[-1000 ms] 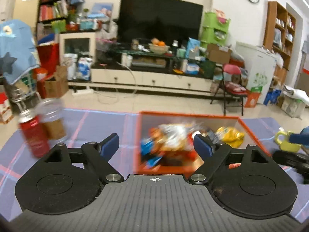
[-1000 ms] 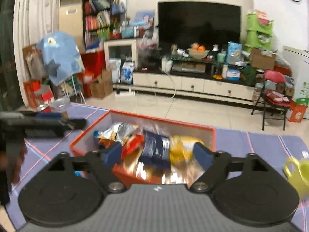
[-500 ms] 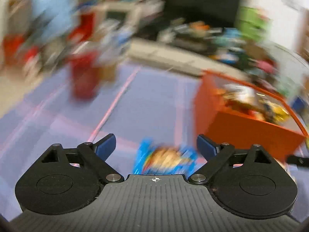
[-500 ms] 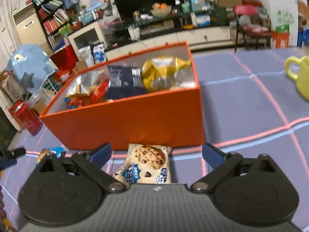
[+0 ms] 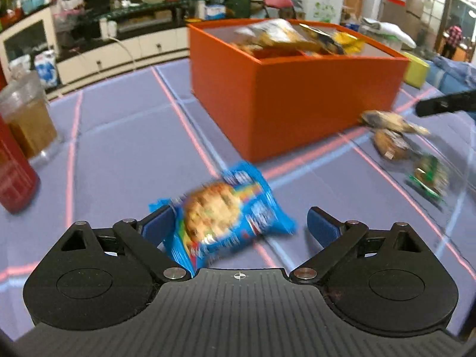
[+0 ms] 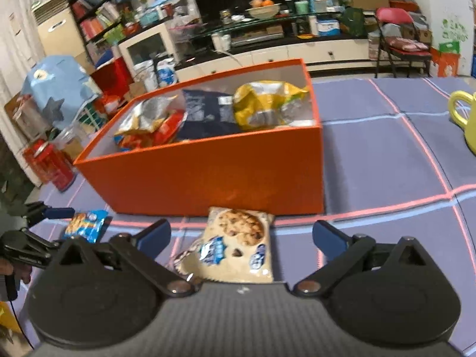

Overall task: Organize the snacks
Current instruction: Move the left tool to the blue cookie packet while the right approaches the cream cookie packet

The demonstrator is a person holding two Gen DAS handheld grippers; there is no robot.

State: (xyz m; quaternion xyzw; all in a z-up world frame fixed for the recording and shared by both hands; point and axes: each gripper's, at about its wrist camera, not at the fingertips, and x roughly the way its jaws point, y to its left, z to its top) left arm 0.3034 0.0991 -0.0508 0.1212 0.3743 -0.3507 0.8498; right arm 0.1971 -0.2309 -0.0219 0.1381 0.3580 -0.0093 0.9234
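Purple cloth point(image 5: 119, 136) with pink and pale-blue grid lines covers the work surface; cluttered living room behind, TV stand and shelves at the back.

Left gripper point(image 5: 239, 223): jaws spread wide, released. Blue cookie packet point(image 5: 226, 217) lies on the cloth between the fingers, crowded toward the left finger; contact with that finger cannot be confirmed through the motion blur. Clear gap between packet and right finger.

Right gripper point(image 6: 241, 236): jaws likewise spread, gripping nothing. White chocolate-chip cookie packet point(image 6: 235, 244) lies flat between the fingers, roughly centred, gaps on both sides. Its far edge sits just beside the near wall of the orange box point(image 6: 238, 172), directly ahead of this gripper.

Box, seen from the left gripper, stands ahead and to the right point(image 5: 297, 104). Inside: silver-and-orange bag point(image 6: 148, 119), dark blue bag point(image 6: 205, 113), yellow bag point(image 6: 264, 104), piled loosely.

Right of the left gripper, near the box corner, more small packets point(image 5: 395, 139) on the cloth, blurred; a green one point(image 5: 431, 178) nearer.

Far left of the left gripper: red can point(image 5: 15, 172), with a clear cup of brown liquid point(image 5: 26, 122) just behind it. Yellow mug point(image 6: 464, 119) far right of the right gripper.
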